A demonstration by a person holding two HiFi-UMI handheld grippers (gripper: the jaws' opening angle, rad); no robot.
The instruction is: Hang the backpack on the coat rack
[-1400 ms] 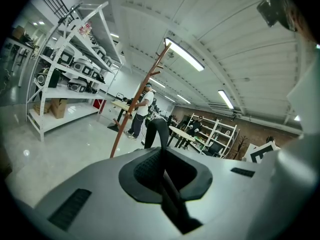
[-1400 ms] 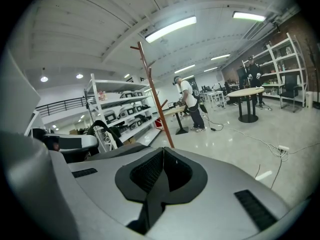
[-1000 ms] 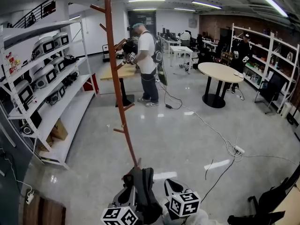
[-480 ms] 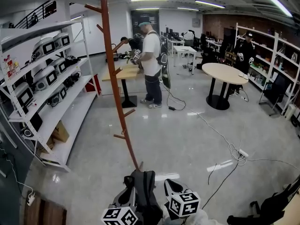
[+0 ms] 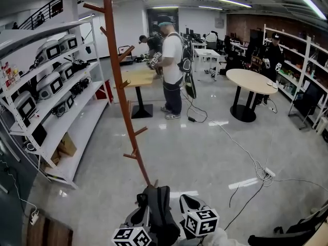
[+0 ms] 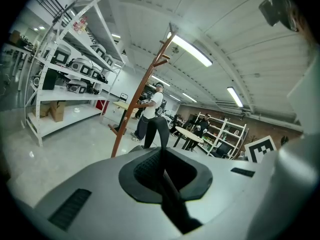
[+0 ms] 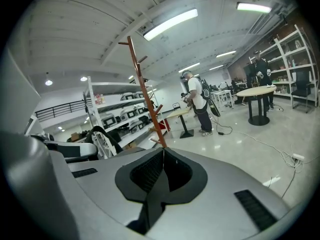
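Note:
The brown wooden coat rack [image 5: 120,86] stands on the floor ahead of me and slightly left, with pegs up its pole; it also shows in the left gripper view [image 6: 142,96] and the right gripper view [image 7: 146,96]. The dark backpack [image 5: 156,211] hangs low at the bottom centre between both grippers. My left gripper [image 5: 142,211] is shut on a black backpack strap [image 6: 161,134] that loops up from its jaws. My right gripper [image 5: 186,205] is shut on a flat black strap [image 7: 152,204]. The backpack's lower part is hidden.
White shelving [image 5: 46,96] with machines lines the left wall. A person in a white shirt [image 5: 172,60] stands at a wooden table [image 5: 137,77] behind the rack. A round table [image 5: 251,81] stands at right. Cables and a power strip [image 5: 266,173] cross the floor.
The coat rack has slid left in the head view and its top peg sits lower. Both grippers and the backpack keep the same place at the bottom.

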